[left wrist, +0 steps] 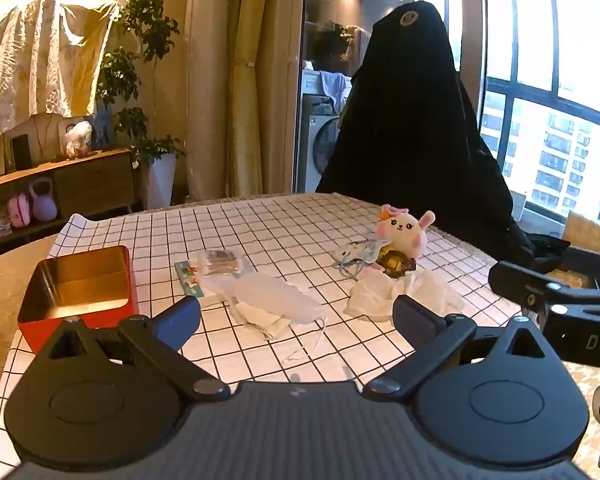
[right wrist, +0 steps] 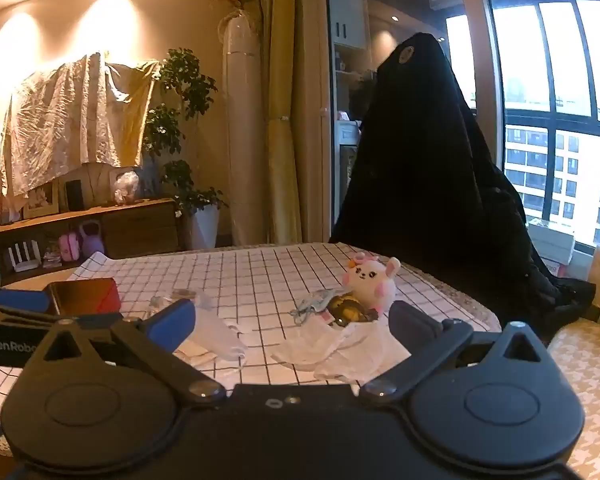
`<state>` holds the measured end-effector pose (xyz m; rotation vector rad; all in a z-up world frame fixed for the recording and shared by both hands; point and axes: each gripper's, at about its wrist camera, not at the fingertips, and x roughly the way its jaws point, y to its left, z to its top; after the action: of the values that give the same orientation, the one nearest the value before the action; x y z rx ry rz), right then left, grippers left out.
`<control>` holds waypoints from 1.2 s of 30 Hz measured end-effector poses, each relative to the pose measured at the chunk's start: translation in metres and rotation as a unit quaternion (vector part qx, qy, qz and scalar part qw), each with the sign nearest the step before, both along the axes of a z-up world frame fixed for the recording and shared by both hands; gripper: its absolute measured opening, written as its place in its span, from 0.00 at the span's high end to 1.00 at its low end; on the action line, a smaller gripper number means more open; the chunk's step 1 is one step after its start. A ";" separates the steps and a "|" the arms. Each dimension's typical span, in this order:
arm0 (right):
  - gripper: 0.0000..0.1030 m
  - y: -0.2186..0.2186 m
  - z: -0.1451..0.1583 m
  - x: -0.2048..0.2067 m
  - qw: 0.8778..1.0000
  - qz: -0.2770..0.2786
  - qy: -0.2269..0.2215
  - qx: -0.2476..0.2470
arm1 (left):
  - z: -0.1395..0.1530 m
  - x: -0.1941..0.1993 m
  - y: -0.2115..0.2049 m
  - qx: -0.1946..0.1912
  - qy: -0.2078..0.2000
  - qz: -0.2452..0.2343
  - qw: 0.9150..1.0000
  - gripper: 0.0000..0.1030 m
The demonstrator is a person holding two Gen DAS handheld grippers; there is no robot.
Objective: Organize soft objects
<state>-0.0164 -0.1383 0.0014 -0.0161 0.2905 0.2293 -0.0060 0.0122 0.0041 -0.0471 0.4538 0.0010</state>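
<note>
White cloth with a black grid covers the table, and the soft things lie on it in two loose heaps. Near the middle sits a pink-and-white plush rabbit (its face turned toward the cameras), touching a dark gold-brown toy and a tangle of pale blue cord, all resting against a crumpled white cloth. To the left lies a white face mask beside a clear packet. An open red tin with a gold inside stands at the left edge. The left gripper hovers with jaws spread wide and empty; so does the right gripper. Lettering on the left tool, seen from the right wrist, reads "GenRobo", cut off; the right tool shows "DA".
</note>
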 end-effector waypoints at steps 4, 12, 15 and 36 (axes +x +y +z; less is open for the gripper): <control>0.00 0.003 0.000 0.001 1.000 0.001 0.002 -0.003 | 0.001 -0.005 0.003 -0.005 -0.005 0.003 1.000 0.00; 0.00 0.007 0.000 0.001 1.000 0.000 0.004 -0.003 | 0.004 -0.006 0.007 -0.012 -0.006 0.008 1.000 0.00; 0.00 0.009 0.001 -0.001 1.000 0.000 0.002 -0.006 | 0.004 -0.006 0.009 -0.013 -0.005 0.010 1.000 0.00; 0.00 0.016 0.001 0.000 1.000 0.006 0.008 -0.013 | 0.001 -0.006 0.015 -0.026 -0.001 0.009 1.000 0.00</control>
<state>-0.0169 -0.1227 0.0020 -0.0420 0.3085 0.2367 -0.0122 0.0267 0.0046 -0.1013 0.4513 0.0068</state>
